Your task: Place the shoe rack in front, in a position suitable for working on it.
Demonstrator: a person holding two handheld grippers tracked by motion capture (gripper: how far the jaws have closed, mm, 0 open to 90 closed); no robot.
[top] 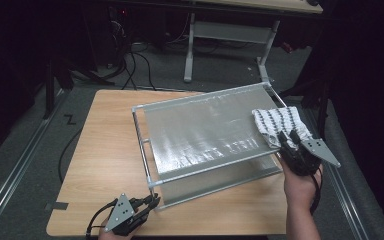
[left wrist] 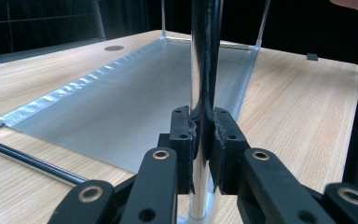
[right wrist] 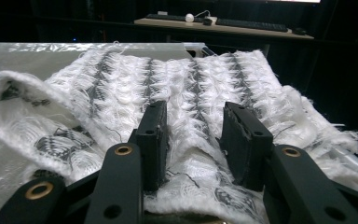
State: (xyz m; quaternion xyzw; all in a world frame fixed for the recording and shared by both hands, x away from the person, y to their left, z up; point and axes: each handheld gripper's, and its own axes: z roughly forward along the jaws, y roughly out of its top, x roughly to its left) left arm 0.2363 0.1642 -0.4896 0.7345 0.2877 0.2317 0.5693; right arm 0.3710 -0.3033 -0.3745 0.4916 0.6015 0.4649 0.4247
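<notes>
Towel (top: 279,121) lies draped on the rack (top: 200,135) — right gripper (top: 286,139) half-open above it, gripping nothing; left gripper (left wrist: 201,135) clamps a post (left wrist: 204,56) — should hold steady.

Dark room, grey floor (top: 25,135), white-legged desk (top: 260,5) behind wooden table (top: 105,150).
</notes>
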